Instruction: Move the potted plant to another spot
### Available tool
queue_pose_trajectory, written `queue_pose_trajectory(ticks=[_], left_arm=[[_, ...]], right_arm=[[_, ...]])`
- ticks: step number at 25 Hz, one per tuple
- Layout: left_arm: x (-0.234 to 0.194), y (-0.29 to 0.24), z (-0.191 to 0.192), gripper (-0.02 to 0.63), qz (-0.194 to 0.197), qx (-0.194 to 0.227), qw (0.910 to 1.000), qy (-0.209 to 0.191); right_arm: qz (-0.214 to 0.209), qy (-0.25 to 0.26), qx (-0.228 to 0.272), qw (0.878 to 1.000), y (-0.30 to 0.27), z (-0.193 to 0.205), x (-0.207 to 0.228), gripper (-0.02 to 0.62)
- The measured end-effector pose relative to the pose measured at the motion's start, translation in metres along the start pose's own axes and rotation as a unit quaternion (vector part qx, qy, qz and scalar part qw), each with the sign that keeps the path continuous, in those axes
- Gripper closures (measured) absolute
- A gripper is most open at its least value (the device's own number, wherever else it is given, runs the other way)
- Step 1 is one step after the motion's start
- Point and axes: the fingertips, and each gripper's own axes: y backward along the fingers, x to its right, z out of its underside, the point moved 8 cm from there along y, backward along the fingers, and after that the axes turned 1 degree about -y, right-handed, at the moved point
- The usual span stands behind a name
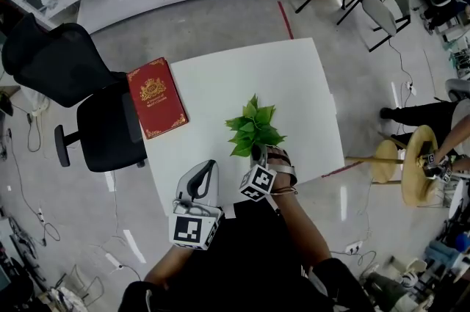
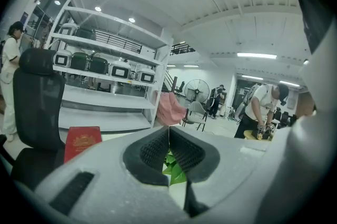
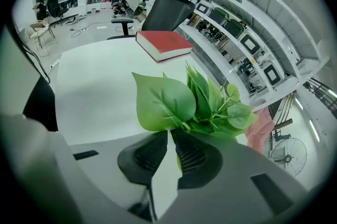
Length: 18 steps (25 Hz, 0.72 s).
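Showing a white table (image 1: 286,75) from above, with the potted plant (image 1: 253,128) near its front edge, its pot hidden under the foliage. The right gripper (image 1: 263,154) meets the plant's base, jaws drawn together at the leaf stems with a green sliver between the pads. The left gripper (image 1: 209,168), just left of the plant, has its jaws pressed together on nothing. A red book (image 1: 156,98) lies at the table's left edge, well apart from the plant, beside a black office chair (image 1: 88,98).

Head view steeply down over the white table (image 1: 294,75); both gripper views low, close, level across it, plant (image 1: 253,128) in all three.
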Motion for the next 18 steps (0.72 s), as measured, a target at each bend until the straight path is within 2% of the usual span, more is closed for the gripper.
queue_pose_trajectory(ticks=[9,18], left_arm=[[0.000,0.000,-0.001,0.589,-0.007,0.002,1.0000,0.002],[-0.009,0.016,0.001,0.589,-0.020,0.008,0.9997,0.009]], right_arm=[[-0.004,0.043,-0.007,0.999,-0.008,-0.002,0.001,0.580],[-0.031,0.075,-0.007,0.997,-0.008,-0.006,-0.001,0.578]])
